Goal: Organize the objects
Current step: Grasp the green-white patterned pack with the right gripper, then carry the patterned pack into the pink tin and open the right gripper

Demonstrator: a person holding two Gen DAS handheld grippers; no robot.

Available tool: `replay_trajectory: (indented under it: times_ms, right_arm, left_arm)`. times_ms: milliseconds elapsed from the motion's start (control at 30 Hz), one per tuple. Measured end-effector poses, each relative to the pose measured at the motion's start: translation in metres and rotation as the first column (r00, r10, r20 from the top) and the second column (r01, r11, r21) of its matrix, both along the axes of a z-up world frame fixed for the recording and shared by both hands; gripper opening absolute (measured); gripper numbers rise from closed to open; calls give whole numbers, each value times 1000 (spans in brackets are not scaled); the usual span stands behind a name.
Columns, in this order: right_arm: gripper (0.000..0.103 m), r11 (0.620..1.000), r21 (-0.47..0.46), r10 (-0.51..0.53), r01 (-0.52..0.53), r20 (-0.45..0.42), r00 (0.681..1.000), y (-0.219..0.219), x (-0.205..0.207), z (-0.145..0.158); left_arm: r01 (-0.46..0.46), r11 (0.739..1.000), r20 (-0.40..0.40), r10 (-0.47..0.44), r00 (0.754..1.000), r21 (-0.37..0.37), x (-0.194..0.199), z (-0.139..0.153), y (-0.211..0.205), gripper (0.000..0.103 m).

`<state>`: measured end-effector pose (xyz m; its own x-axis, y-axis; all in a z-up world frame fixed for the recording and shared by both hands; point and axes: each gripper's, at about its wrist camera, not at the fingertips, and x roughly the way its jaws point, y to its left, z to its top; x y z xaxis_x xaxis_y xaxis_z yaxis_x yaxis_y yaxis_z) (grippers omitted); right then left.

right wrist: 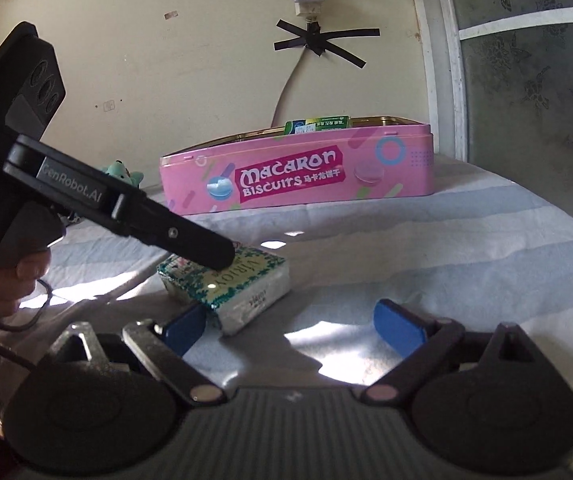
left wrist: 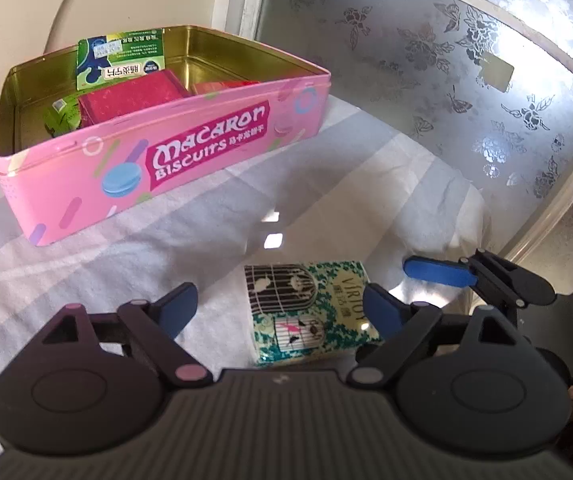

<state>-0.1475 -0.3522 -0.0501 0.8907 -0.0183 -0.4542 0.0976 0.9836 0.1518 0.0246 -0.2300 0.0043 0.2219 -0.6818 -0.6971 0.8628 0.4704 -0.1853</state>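
Striped cloth (left wrist: pixel 118 264) covers the bed. From the left wrist, the tissue pack (left wrist: pixel 310 308) lies just in front of the left gripper (left wrist: pixel 282 304), between its wide-apart jaws but nearer the right one. No pad presses on it, and its long side runs near to far. The pink tin (left wrist: pixel 158 160) sits far and left, lid off, with 3 or so things inside.

From the right wrist, the right gripper (right wrist: pixel 298 324) is also spread wide and empty. The pack (right wrist: pixel 230 284) lies by its left finger (right wrist: pixel 184 330). I think the left gripper is nearer.
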Motion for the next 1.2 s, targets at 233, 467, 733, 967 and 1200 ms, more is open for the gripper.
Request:
replay_trajectory:
  times_ms: [233,467,733,967,1200]
  right_arm:
    - [89,999,4,49,-49,13,999,12,13,0]
    - [70,998,-9,63,-63,16,998,20,24,1]
    - [66,999,22,37,-39,51,998,16,26,9]
    - [66,1000,15,18,-20,81,997,15,33,20]
    - [66,999,-34,-5,9,112,994,14,44,40]
  left_arm:
    - [14,1000,-32,-14,999,-4,1,-5,4,72]
    - [30,999,-72,-32,997,-33,1,-6,2,57]
    - [22,997,-45,-26,999,-72,5,10,5,48]
    - [25,997,-14,-26,1000,-66,10,21,-3,48]
    - [29,994,56,-23,998,-103,15,44,-7,48]
